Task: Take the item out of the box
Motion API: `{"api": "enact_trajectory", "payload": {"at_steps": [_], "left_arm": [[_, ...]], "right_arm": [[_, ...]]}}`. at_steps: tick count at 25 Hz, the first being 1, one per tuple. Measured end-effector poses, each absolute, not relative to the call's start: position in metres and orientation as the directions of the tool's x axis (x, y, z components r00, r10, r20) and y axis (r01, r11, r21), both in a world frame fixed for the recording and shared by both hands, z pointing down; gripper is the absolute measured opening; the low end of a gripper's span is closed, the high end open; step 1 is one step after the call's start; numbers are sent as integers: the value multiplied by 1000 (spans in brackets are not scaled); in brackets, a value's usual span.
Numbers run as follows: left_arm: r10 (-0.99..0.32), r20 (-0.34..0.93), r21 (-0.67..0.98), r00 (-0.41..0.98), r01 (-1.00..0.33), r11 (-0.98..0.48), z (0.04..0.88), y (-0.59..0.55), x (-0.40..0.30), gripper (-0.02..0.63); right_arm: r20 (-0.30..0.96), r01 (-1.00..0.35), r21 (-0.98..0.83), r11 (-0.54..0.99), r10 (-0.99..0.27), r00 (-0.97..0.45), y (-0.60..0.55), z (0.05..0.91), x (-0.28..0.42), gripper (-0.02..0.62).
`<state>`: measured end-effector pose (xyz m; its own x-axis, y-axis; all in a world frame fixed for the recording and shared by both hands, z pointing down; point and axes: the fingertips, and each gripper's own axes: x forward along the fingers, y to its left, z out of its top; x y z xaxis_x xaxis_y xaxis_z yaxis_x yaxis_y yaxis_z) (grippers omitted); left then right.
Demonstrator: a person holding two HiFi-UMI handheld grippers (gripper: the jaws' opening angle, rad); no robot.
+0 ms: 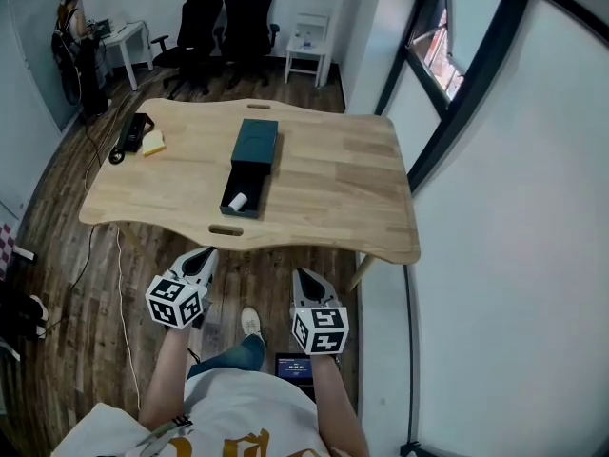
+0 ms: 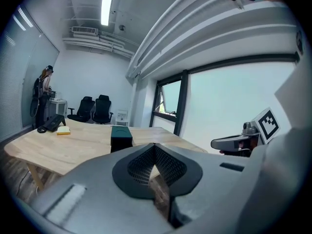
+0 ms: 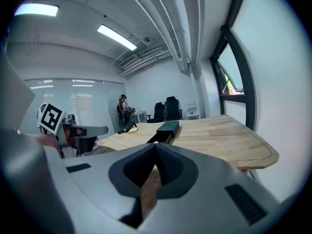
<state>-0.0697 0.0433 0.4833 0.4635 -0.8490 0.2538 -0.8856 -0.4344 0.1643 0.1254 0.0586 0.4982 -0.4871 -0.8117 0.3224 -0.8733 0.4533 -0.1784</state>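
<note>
The left gripper [image 1: 206, 254] and right gripper [image 1: 304, 275] are held shut and empty. Only in the head view is the white item [image 1: 237, 201] seen, in the open drawer of the box [image 1: 254, 149], well ahead of both fingertips.

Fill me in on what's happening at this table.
A person stands at the near edge of a wooden table, holding a left gripper and a right gripper low, short of the tabletop. Both have their jaws shut with nothing between them. In the middle of the table sits a dark box with its drawer slid out towards the person, and a small white item lies in it. Nothing has been picked up yet.
</note>
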Motion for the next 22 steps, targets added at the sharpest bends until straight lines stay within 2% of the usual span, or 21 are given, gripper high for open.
{"api": "enact_trajectory", "payload": {"at_steps": [10,17,22], "left_arm": [[-824,252,193,507,-861,-470,475,-126,-92,2],[-781,267,96,565,-822,-561,477,-217,-98,2],[-777,303,63,551,-825,-561,492,-241,-107,2]], "right_arm": [[359,-890,-168,423,-815,-455,-98,493,101,6],[374,-906,-154,394,-825,-423,-194,507,80,6],[385,-907,-138,399,-822,-420,-222,512,70,6]]}}
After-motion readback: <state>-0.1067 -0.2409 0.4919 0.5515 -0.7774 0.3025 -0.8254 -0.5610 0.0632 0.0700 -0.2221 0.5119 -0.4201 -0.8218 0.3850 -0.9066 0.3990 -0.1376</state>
